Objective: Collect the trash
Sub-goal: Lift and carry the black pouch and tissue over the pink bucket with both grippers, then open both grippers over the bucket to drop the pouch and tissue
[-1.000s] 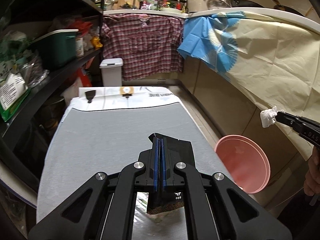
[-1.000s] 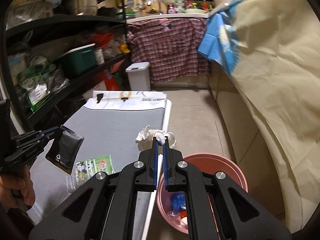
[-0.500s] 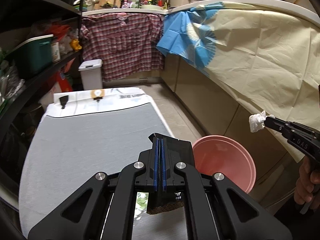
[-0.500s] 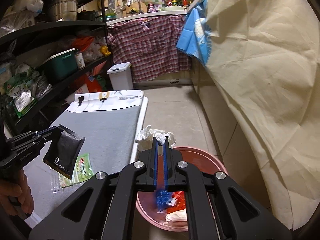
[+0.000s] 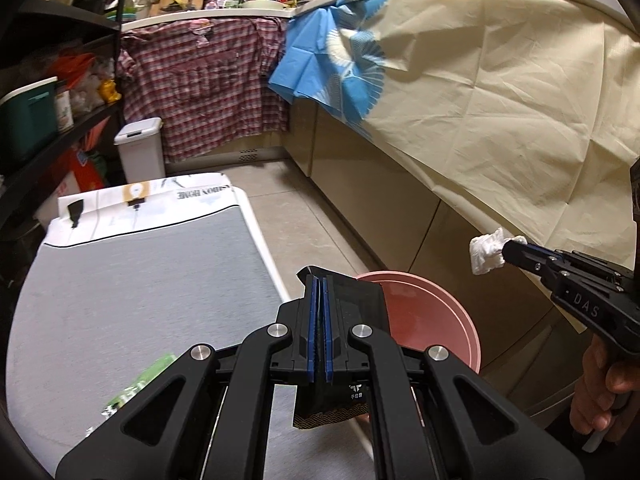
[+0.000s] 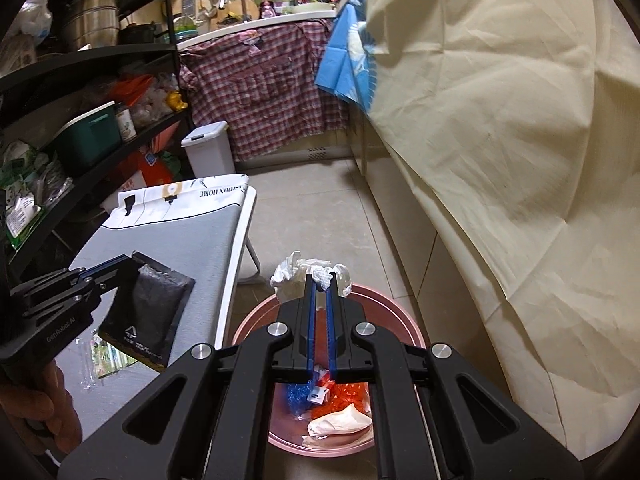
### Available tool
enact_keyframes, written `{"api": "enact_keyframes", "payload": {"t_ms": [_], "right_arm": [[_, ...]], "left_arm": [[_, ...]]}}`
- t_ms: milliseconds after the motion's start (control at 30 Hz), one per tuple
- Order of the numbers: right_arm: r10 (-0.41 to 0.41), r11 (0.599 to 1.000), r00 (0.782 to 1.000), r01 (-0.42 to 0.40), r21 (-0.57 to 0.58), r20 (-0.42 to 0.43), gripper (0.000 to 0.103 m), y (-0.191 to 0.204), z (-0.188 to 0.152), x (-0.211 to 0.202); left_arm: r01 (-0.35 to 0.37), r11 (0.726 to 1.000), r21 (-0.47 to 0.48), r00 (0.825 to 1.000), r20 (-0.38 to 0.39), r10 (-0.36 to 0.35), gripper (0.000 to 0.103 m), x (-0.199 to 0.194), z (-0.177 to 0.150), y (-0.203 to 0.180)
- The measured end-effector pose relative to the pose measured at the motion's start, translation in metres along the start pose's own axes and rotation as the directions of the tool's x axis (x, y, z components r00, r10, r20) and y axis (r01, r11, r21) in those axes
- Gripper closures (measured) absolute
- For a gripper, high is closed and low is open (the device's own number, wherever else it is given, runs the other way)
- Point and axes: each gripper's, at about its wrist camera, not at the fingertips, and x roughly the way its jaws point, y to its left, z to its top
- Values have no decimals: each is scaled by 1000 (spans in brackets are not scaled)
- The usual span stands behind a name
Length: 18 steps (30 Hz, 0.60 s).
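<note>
My left gripper (image 5: 319, 280) is shut on a black foil packet (image 5: 360, 312), which hangs by the right edge of the grey table (image 5: 140, 288) beside the pink basin (image 5: 432, 320). In the right wrist view the left gripper (image 6: 134, 258) and its black packet (image 6: 146, 312) show at the left. My right gripper (image 6: 320, 278) is shut on a crumpled white tissue (image 6: 296, 276) above the pink basin (image 6: 392, 312), which holds blue, orange and white scraps. The left wrist view shows the right gripper (image 5: 505, 249) and its tissue (image 5: 486, 254) at the right.
A green wrapper (image 5: 136, 388) lies on the table near its front; a green wrapper (image 6: 108, 356) and clear plastic lie under the packet. A white bin (image 5: 140, 152) stands at the far end. Dark shelves (image 6: 80, 120) line the left, cloth-draped counters (image 5: 500, 120) the right.
Both grippers moved right and a little down, each keeping its load. The tissue now hangs over the basin, and the packet has reached the table's right edge beside it.
</note>
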Motion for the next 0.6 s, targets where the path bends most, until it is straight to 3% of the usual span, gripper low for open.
{"api": "enact_keyframes", "payload": {"t_ms": [600], "right_arm": [[-42,999,997,43,8,-65,98,-5,-5,20]], "left_arm": [[45,999,6,997,-64,-45,100,45,5,-35]]}}
